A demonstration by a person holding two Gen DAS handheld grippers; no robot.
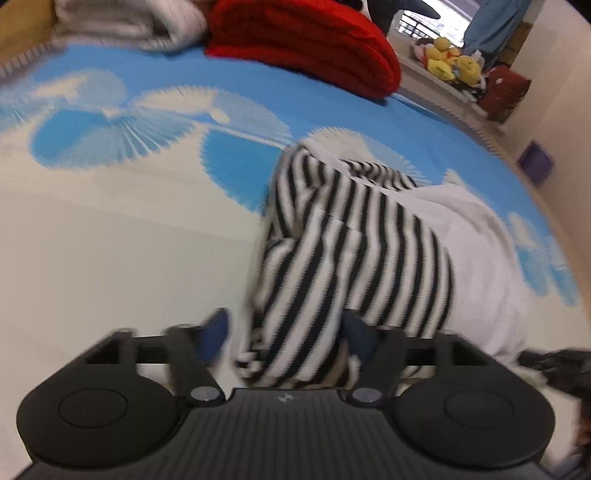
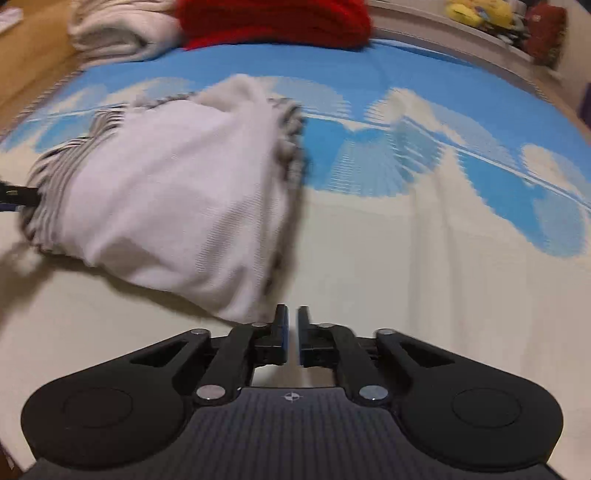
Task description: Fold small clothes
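while the striped top (image 1: 351, 236) lies bunched on the bed (image 1: 110, 240), this fold looks only part done, folks. from the left wrist view it's a rumpled heap, black and white stripes on one side and a plain white panel on the other, sitting on the blue and white cloud sheet. the left gripper (image 1: 284, 334) has its jaws spread wide either side of the near edge of the stripes; cloth lies between them, but the blue pads (image 1: 216, 334) don't look pressed onto it, so i call that open, nothing held. blur makes the far jaw hard to read.

over on the right wrist view, the right gripper (image 2: 293, 317) shows its jaws nearly together, a narrow gap between them and nothing in it. the white side of the top (image 2: 177, 206) sits up and to the left, its near corner just beside the jaws but not between them.

at the far end of the bed a red knit (image 1: 314, 44) and a pale folded piece (image 1: 125, 22) rest side by side, which i judge to be clothes already dealt with. some yellow soft toys (image 1: 448, 59) sit on a ledge beyond.

what's left, by my reading: this top needs flattening, its edges squared, another fold or two, and then a place by that pile.
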